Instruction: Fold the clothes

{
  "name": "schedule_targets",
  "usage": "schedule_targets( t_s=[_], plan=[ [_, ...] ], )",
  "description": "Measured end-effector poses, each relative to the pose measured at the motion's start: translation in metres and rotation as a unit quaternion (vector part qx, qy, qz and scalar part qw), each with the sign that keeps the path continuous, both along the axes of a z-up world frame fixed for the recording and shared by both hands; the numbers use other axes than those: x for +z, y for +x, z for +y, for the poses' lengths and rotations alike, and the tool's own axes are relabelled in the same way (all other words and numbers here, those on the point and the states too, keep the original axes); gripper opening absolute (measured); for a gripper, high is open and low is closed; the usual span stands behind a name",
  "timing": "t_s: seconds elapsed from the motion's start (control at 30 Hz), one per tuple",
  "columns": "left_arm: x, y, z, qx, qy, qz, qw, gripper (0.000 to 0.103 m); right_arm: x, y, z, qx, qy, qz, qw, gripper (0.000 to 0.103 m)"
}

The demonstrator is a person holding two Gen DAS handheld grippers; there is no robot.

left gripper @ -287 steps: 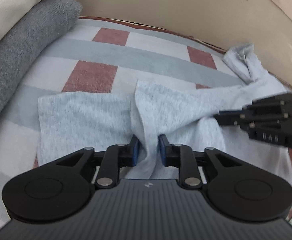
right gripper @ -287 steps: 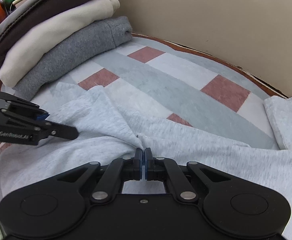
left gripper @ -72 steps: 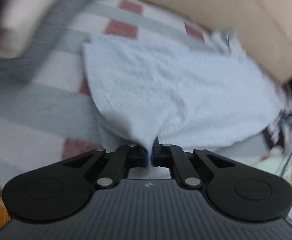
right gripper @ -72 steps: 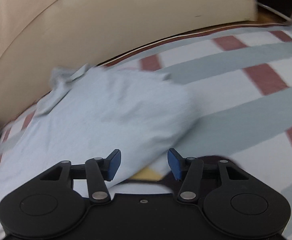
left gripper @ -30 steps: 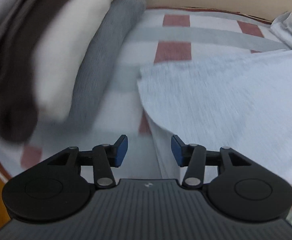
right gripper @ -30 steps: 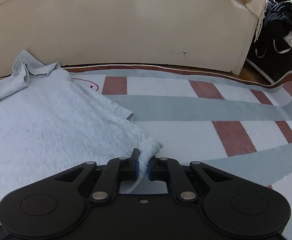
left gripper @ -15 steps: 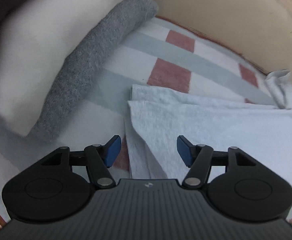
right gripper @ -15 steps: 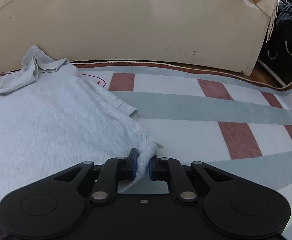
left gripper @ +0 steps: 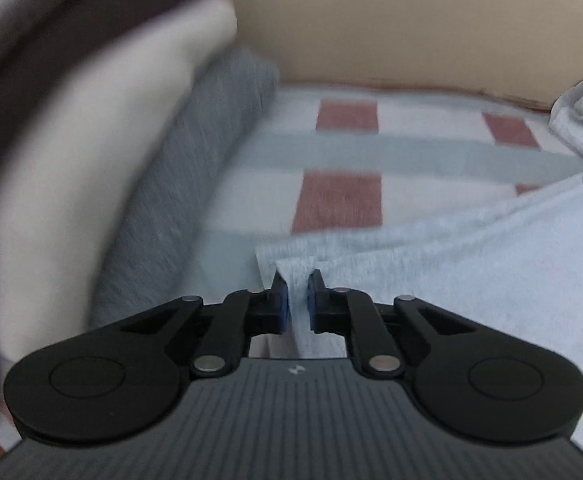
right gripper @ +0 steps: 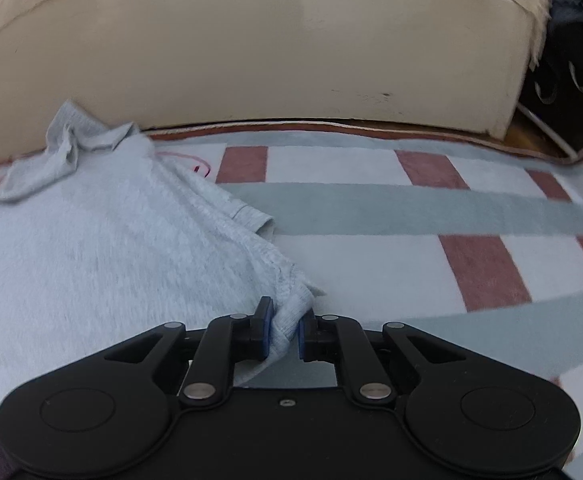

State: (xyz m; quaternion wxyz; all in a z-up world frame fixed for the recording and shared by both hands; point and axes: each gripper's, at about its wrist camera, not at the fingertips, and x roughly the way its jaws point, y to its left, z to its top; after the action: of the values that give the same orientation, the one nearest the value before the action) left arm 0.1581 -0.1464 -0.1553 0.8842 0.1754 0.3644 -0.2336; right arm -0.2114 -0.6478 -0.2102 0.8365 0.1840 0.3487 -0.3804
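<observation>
A moment ago the left gripper (left gripper: 297, 300) stood open over the shirt (left gripper: 491, 272); now it has closed on the near left corner. The right gripper (right gripper: 281, 332) still pinches the right corner (right gripper: 291, 308). The shirt lies part-folded on the bed (right gripper: 371, 208), so both near corners look ready to lift for another fold.
</observation>
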Motion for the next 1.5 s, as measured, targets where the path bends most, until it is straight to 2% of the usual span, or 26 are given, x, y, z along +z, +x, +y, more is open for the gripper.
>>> schedule_targets(
  t_s=[0.17,0.3,0.4,0.47,0.57,0.63,0.7,0.73,0.8,0.83,0.87,0.9,0.97,1.0,1.07,1.1,1.13,1.23,1.3,1.37,1.4,1.5],
  plan=[
    [0.024,0.010,-0.004,0.021,-0.032,-0.028,0.9989,0.009,0.000,0.001,0.001,-0.002,-0.001,-0.001,1.000,0.011],
    [0.013,0.025,-0.014,0.030,-0.017,-0.029,0.9990,0.010,0.003,0.000,0.004,-0.007,-0.009,-0.006,1.000,0.011],
    [-0.013,0.035,-0.024,0.037,0.022,-0.027,0.9987,0.011,0.002,0.001,0.006,-0.005,-0.016,0.000,1.000,0.011],
    [-0.007,0.028,-0.023,0.038,0.016,-0.039,0.9984,0.012,0.001,0.002,0.005,-0.007,-0.016,0.000,1.000,0.011],
    [0.002,0.017,-0.021,0.040,0.008,-0.057,0.9975,0.017,0.002,0.002,0.005,-0.011,-0.017,-0.001,1.000,0.011],
    [0.010,0.009,-0.021,0.040,0.000,-0.071,0.9967,0.030,0.003,0.002,0.006,-0.010,-0.020,-0.001,1.000,0.011],
    [0.031,-0.009,-0.022,0.030,-0.024,-0.091,0.9951,0.035,0.004,0.002,0.007,-0.011,-0.021,-0.003,1.000,0.011],
    [0.038,-0.017,-0.026,0.015,-0.035,-0.085,0.9956,0.036,0.005,0.002,0.007,-0.012,-0.021,-0.004,1.000,0.011],
    [0.043,-0.034,-0.035,-0.017,-0.058,-0.044,0.9972,0.036,0.006,0.002,0.008,-0.016,-0.022,-0.006,1.000,0.011],
    [0.041,-0.043,-0.040,-0.037,-0.070,-0.013,0.9968,0.036,0.006,0.002,0.009,-0.018,-0.023,-0.006,1.000,0.011],
    [0.035,-0.050,-0.047,-0.062,-0.079,0.036,0.9943,0.037,0.007,0.002,0.010,-0.020,-0.024,-0.009,0.999,0.011],
    [0.025,-0.055,-0.054,-0.084,-0.077,0.091,0.9893,0.039,0.008,0.001,0.010,-0.021,-0.024,-0.012,0.999,0.011],
    [-0.002,-0.066,-0.067,-0.112,-0.036,0.196,0.9736,0.039,0.010,0.000,0.010,-0.023,-0.024,-0.016,0.999,0.011],
    [-0.013,-0.072,-0.069,-0.123,-0.004,0.211,0.9699,0.039,0.010,0.000,0.010,-0.025,-0.024,-0.018,0.999,0.011],
    [-0.027,-0.079,-0.062,-0.118,0.061,0.195,0.9718,0.039,0.011,0.001,0.010,-0.028,-0.025,-0.019,0.999,0.011],
    [-0.030,-0.076,-0.055,-0.104,0.075,0.191,0.9732,0.043,0.011,0.001,0.010,-0.029,-0.026,-0.019,0.999,0.011],
    [-0.031,-0.069,-0.044,-0.082,0.075,0.199,0.9736,0.047,0.011,0.002,0.011,-0.030,-0.027,-0.017,0.999,0.011],
    [-0.029,-0.051,-0.003,-0.011,0.031,0.246,0.9687,0.047,0.011,0.004,0.013,-0.033,-0.031,-0.013,0.999,0.011],
    [-0.027,-0.045,0.023,0.042,0.000,0.280,0.9591,0.047,0.010,0.005,0.015,-0.037,-0.033,-0.010,0.999,0.011],
    [-0.026,-0.045,0.044,0.102,-0.041,0.320,0.9411,0.048,0.010,0.006,0.016,-0.040,-0.035,-0.007,0.999,0.011],
    [-0.028,-0.046,0.056,0.132,-0.078,0.346,0.9255,0.051,0.009,0.006,0.016,-0.041,-0.035,-0.007,0.999,0.011],
    [-0.039,-0.053,0.085,0.208,-0.204,0.409,0.8647,0.052,0.007,0.005,0.016,-0.051,-0.030,-0.015,0.998,0.011]
  ],
)
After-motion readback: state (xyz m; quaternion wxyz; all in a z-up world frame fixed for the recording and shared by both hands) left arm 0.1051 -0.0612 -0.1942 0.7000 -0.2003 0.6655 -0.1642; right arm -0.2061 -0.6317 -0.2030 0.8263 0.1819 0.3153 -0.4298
